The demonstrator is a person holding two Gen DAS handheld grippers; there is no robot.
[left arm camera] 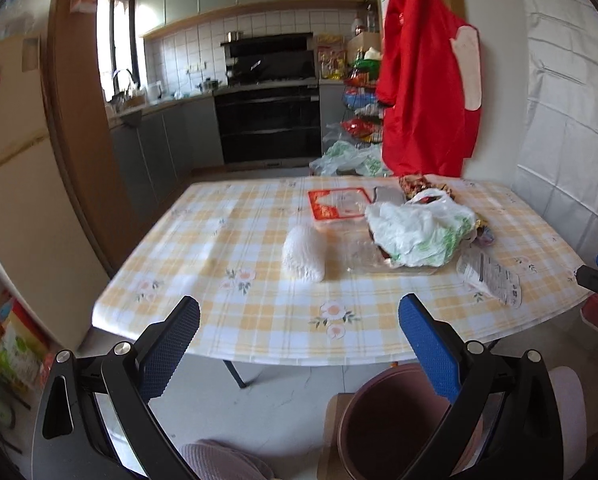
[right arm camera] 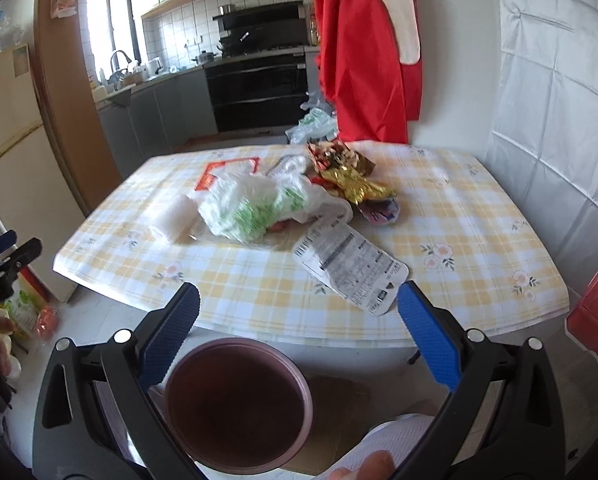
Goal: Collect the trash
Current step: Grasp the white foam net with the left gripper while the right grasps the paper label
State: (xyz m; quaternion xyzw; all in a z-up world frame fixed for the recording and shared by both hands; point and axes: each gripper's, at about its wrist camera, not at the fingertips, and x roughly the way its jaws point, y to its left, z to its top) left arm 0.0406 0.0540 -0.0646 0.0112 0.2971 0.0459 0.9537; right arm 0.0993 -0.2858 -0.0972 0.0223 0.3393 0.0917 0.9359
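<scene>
Trash lies on a table with a yellow checked cloth (left arm camera: 235, 304) (right arm camera: 479, 216): a white foam net sleeve (left arm camera: 303, 254) (right arm camera: 173, 216), a crumpled white and green plastic bag (left arm camera: 419, 232) (right arm camera: 255, 204), a flat white printed pouch (left arm camera: 491, 276) (right arm camera: 351, 268), a red and white wrapper (left arm camera: 337, 204) (right arm camera: 227, 168) and gold and red wrappers (right arm camera: 351, 180). A brown bin (left arm camera: 387, 424) (right arm camera: 239, 404) stands on the floor before the table. My left gripper (left arm camera: 299, 340) and right gripper (right arm camera: 299, 332) hang open and empty, short of the table's near edge.
A red garment (left arm camera: 423, 80) (right arm camera: 363, 52) hangs at the table's far side. A fridge (left arm camera: 23, 208) stands left, with bags on the floor beside it. A red stool (right arm camera: 595, 320) is at the right. The kitchen counter and oven (left arm camera: 267, 120) lie behind.
</scene>
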